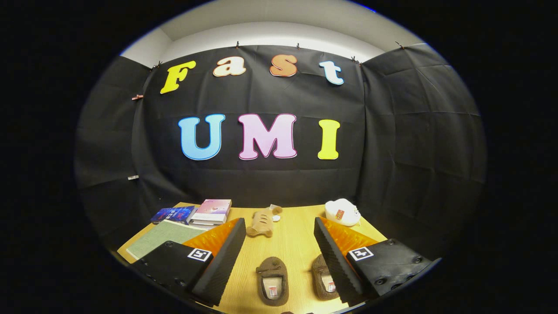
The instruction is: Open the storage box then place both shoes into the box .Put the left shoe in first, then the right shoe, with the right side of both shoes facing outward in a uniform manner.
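Note:
Two brown fuzzy slippers lie on the wooden table [296,244], toes pointing away from me. The left slipper [272,280] rests in the gap between my fingers, near their base. The right slipper [324,283] sits partly behind my right finger [333,257]. My gripper [279,228] hovers above the table, open wide, with nothing between the pads.
Beyond the fingertips lies a tan plush toy [263,221]. A white plush [342,212] sits at the far right of the table. Stacked books [212,212], a blue book [173,214] and a green mat [159,237] lie at the far left.

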`<action>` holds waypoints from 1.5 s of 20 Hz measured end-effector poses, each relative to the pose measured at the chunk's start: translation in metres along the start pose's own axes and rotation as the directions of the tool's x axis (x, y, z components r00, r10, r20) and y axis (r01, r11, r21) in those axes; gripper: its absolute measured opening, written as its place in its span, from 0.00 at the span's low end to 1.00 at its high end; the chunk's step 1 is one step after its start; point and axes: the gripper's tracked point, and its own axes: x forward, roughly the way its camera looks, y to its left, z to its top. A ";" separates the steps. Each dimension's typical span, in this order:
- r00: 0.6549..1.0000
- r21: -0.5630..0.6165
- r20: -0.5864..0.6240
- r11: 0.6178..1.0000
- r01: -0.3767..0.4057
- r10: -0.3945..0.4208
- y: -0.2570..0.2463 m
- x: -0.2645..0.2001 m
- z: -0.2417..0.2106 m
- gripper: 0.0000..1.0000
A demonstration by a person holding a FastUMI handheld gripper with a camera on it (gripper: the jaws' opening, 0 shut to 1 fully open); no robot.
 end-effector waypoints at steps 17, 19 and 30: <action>0.909 0.136 -0.225 0.935 -0.327 0.350 0.064 0.030 -0.061 0.99; 0.844 0.222 -0.296 0.892 -0.395 0.447 0.085 0.027 -0.084 0.99; 0.409 0.686 -0.410 0.571 -0.451 0.815 0.175 -0.035 -0.173 0.99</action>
